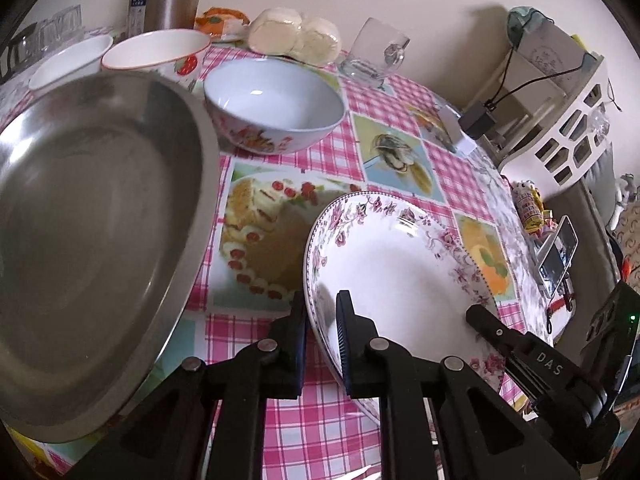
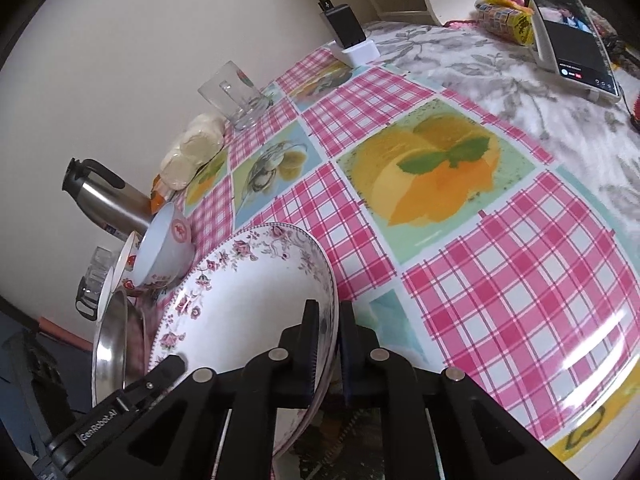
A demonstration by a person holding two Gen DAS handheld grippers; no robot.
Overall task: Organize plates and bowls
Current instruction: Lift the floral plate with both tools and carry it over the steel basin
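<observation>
Checked tablecloth (image 1: 332, 160); both tongs (image 1: 322, 320) (image 2: 329, 328) apparently clamp floral plate (image 1: 400, 272).

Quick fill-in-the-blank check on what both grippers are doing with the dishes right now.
1. Both grippers clamp the rim of the same ____ plate.
2. The left gripper and right gripper are both ____.
3. Left of that plate lies a large ____ pan.
4. A phone stands on the ____.

Missing words: floral; shut; steel; table
</observation>
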